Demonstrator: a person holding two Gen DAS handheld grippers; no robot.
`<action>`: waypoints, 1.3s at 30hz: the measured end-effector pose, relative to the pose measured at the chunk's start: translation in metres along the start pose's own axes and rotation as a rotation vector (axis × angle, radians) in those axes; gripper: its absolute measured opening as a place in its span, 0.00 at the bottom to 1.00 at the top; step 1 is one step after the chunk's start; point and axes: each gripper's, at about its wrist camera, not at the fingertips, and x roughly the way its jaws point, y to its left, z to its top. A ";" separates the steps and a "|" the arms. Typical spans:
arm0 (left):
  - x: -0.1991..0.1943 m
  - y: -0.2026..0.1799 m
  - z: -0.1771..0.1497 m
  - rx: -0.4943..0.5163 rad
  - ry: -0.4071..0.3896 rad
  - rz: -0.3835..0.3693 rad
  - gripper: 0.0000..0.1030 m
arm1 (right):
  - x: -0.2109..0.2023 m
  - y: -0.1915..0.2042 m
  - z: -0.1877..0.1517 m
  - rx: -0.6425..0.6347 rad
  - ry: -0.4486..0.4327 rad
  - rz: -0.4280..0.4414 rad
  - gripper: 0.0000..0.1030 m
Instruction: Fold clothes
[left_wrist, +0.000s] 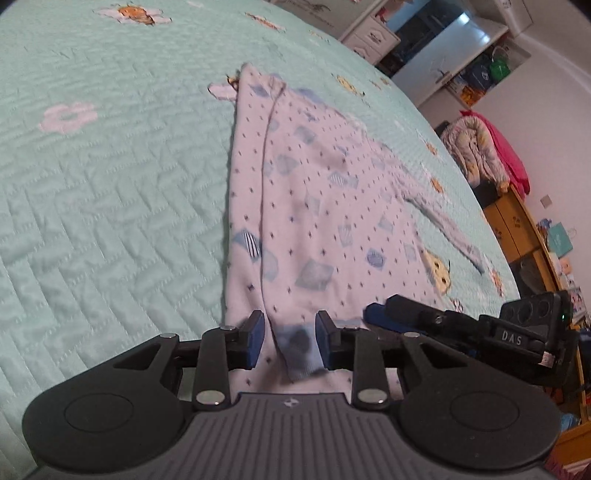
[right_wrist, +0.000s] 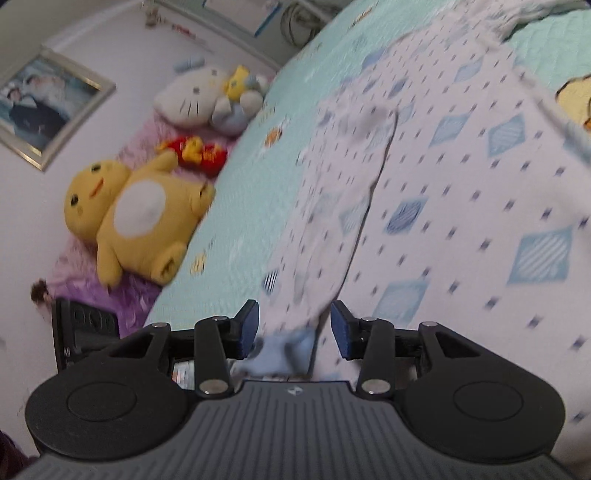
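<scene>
we hover both grippers over a patterned garment on the bed.

our left gripper stands partly open, a blue cuff between its pads, untouched. our right gripper gapes a bit wider around a pale blue cuff, gripping nothing. the garment lies mid-frame on the mint quilt.

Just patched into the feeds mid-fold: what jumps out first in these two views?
The white garment with blue diamonds dominates, spread along the mint quilted bedspread with one sleeve trailing right. A blue cuff sits between each set of tongs, left and right; neither pair of pads presses it. A yellow plush toy lies at the bed's left edge.
</scene>
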 end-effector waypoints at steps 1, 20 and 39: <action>0.002 0.001 -0.001 -0.008 0.007 -0.011 0.30 | 0.002 0.002 -0.002 -0.006 0.013 -0.007 0.43; -0.016 -0.010 -0.007 0.014 0.019 -0.101 0.08 | -0.005 0.008 -0.019 0.057 0.076 0.055 0.04; -0.019 0.012 -0.005 0.052 0.053 -0.095 0.09 | -0.028 0.011 0.037 -0.075 -0.012 -0.001 0.16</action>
